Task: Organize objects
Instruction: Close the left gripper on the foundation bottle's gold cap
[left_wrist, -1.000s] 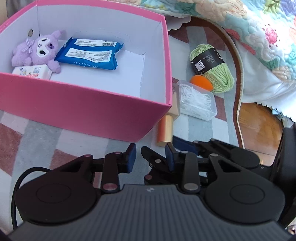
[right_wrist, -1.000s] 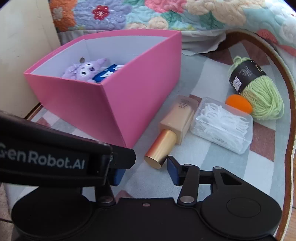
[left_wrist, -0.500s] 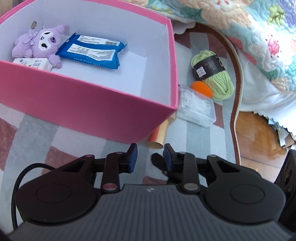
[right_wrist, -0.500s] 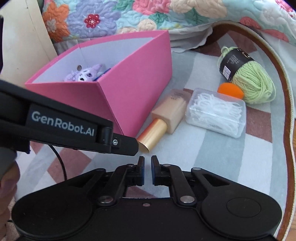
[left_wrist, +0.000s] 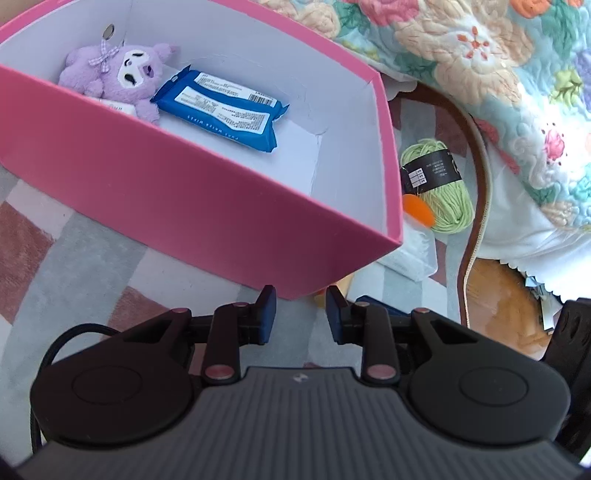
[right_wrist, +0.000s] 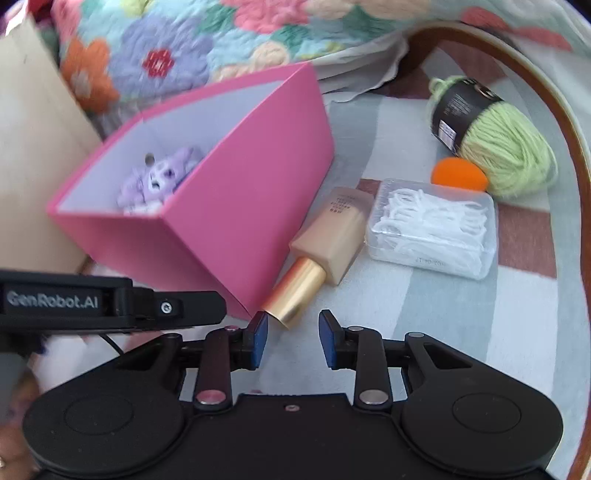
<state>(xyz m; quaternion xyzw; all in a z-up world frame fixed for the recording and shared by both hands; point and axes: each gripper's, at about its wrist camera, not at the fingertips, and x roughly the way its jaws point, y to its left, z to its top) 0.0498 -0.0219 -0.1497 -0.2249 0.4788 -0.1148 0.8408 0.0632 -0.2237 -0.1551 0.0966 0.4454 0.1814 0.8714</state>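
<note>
Right wrist view shows me both tongs (right_wrist: 289, 339) wide and empty, toy (right_wrist: 159, 177) boxed upper left, bottle (right_wrist: 325, 236), picks (right_wrist: 432, 225), yarn (right_wrist: 506, 147) left.

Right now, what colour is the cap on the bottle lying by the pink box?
Shiny gold cap, on a beige bottle. The right wrist view shows it best.

One box (right_wrist: 240, 192), one yarn ball (right_wrist: 506, 151)
</note>
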